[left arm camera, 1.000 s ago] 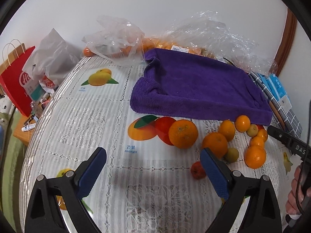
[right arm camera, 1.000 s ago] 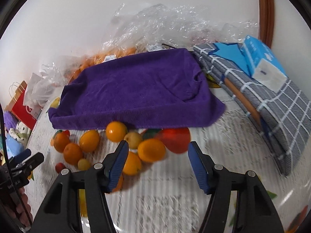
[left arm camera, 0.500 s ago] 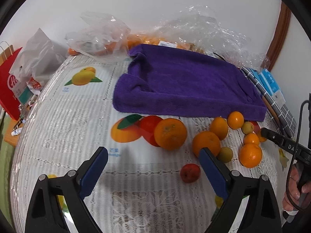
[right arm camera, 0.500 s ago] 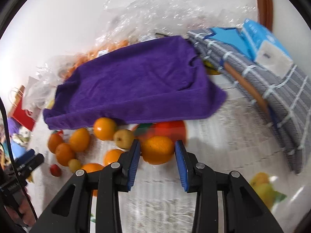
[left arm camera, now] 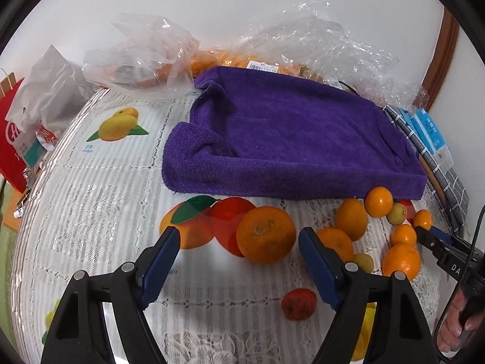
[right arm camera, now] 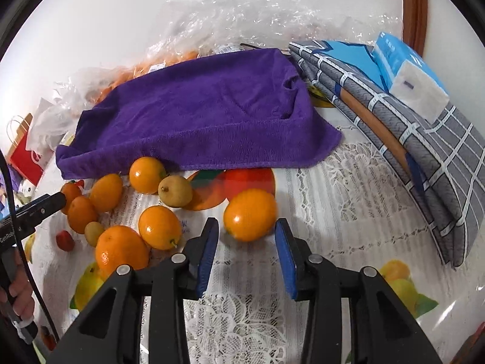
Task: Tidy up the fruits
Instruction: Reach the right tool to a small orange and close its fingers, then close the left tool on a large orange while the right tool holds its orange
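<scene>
Several oranges and small fruits lie on the lace tablecloth in front of a purple towel [left arm camera: 291, 139]. My left gripper [left arm camera: 239, 254] is open, its blue pads either side of and just short of a big orange [left arm camera: 265, 234]. A small red fruit [left arm camera: 298, 303] lies near its right finger. My right gripper [right arm camera: 246, 251] is open, narrowly, just behind a smooth orange [right arm camera: 250, 214] that sits free on the cloth between its tips. More oranges [right arm camera: 159, 227] and a yellowish fruit [right arm camera: 175, 191] lie to the left. The towel also shows in the right wrist view [right arm camera: 200, 115].
Clear plastic bags [left arm camera: 145, 57] with oranges stand behind the towel. A grey checked cloth bundle [right arm camera: 424, 139] with a tissue pack [right arm camera: 409, 72] lies at the right. A red paper bag [left arm camera: 12, 139] stands off the table's left edge.
My left gripper has moved forward toward the big orange. My right gripper narrowed around the smooth orange, then widened a little; the orange sits just ahead of its tips.
</scene>
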### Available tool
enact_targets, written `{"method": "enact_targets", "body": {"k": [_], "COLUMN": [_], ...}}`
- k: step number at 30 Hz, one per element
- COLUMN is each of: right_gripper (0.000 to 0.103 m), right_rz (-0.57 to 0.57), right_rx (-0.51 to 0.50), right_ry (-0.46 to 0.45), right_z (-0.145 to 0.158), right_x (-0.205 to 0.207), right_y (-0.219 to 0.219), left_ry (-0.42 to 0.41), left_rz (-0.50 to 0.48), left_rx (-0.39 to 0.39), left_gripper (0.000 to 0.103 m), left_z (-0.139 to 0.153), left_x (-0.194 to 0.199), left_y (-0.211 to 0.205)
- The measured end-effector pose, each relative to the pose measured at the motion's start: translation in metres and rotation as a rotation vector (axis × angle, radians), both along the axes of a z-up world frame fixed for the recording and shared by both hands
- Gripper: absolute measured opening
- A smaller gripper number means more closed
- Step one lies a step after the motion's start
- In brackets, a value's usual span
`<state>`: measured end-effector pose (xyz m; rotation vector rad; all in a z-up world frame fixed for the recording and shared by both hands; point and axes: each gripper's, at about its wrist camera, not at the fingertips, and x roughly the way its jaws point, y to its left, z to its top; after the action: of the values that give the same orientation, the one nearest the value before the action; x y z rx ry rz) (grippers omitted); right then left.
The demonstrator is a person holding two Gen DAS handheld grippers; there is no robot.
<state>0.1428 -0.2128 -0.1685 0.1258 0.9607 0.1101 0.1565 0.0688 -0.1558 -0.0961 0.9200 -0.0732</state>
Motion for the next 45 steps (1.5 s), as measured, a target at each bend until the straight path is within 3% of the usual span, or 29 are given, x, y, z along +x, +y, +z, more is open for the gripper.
{"method": "enact_targets", "body": {"k": [7, 9, 15, 23, 31, 36, 42, 43, 45], "right_gripper": [0.041, 0.041, 0.041, 0.040, 0.040, 0.040, 0.040, 0.040, 0.040], "right_rz": [0.001, 0.000, 0.002, -0.019, -0.030, -0.029, -0.021, -0.022, -0.023], "right_rx": [-0.043, -0.073, -0.104, -0.066, -0.035, -0.025, -0.025, -0.026, -0.026], "right_ry": [-0.041, -0.060, -0.062, -0.079, -0.117, -0.127, -0.124, -0.122, -0.120], "right_z": [-0.002, -0.004, -0.006, -0.004, 0.002, 0.004, 0.003, 0.003, 0.003], "right_x": [0.006, 0.006, 0.006, 0.004, -0.004, -0.005, -0.003, -0.003, -0.003], "right_y": [0.005, 0.009, 0.014, 0.009, 0.003, 0.002, 0.002, 0.002, 0.002], "left_ry": [-0.004, -0.025, -0.047, -0.103, -0.144, -0.159, -0.141, -0.137, -0.129], "left_rz": [-0.009, -0.028, -0.029, -0.035, -0.020, -0.026, -0.024, -0.020, -0.012], "left_rx": [0.018, 0.012, -0.020, -0.229, -0.250, -0.262, -0.291, -0.286, -0.267], "left_gripper": [0.077, 0.067, 0.067, 0.048, 0.045, 0.033, 0.036, 0.038, 0.053], "left_z": [-0.012, -0.012, -0.013, -0.010, -0.006, -0.003, -0.006, -0.006, -0.007], "left_x": [0.006, 0.003, -0.001, -0.013, -0.021, -0.022, -0.020, -0.020, -0.019], "left_y": [-0.006, -0.008, -0.004, 0.021, 0.023, 0.024, 0.025, 0.024, 0.023]}}
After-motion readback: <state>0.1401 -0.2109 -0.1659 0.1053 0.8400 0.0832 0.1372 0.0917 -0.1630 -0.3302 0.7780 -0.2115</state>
